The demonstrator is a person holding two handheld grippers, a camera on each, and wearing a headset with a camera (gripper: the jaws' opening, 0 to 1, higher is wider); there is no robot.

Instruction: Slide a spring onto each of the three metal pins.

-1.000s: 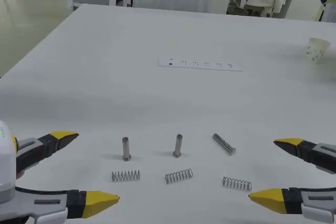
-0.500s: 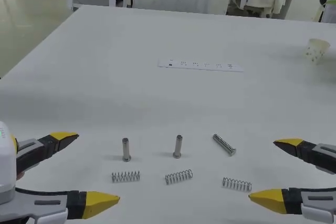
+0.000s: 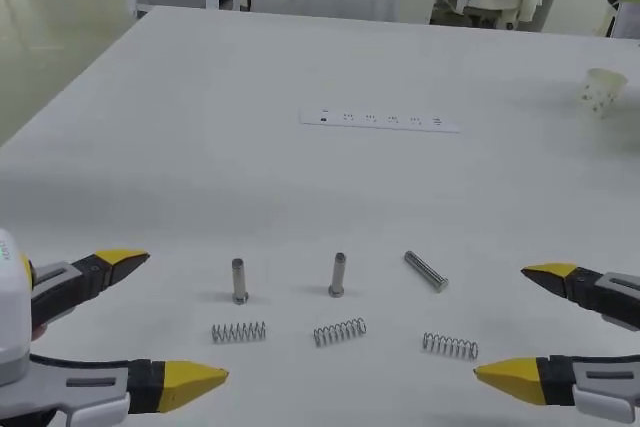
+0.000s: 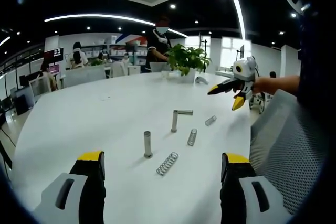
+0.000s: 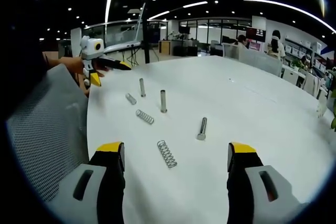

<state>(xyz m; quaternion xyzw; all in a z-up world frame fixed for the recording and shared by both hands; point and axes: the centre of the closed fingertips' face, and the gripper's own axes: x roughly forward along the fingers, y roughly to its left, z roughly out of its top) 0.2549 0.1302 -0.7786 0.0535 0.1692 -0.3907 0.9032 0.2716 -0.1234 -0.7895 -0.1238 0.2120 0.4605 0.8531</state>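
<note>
You hold both grippers low over the near part of the white table (image 3: 300, 67), one on either side of the middle pin (image 3: 338, 275), which stands upright. Your left gripper (image 3: 187, 319) hangs well to the left of that pin, its yellow-tipped jaws spread wide and pointing right. Your right gripper (image 3: 499, 323) mirrors it well to the pin's right, jaws likewise apart and pointing left, with your hand (image 4: 265, 83) behind it in the left gripper view. Each gripper view looks between its own jaws toward the middle pin.

Beyond the middle pin the tabletop runs broad and bare to a flat white power strip (image 3: 380, 121), well apart from it, and farther right to a paper cup (image 3: 602, 91).

The left pin (image 3: 238, 281) stands upright to the left of the middle pin. The right pin (image 3: 426, 272) lies on its side at a slant, off to the middle pin's right.

Three springs lie flat in a row on your side of the pins. The middle spring (image 3: 340, 331) lies just in front of the middle pin, the left spring (image 3: 239, 331) and right spring (image 3: 450, 346) flanking it — each clear of any jaw.
</note>
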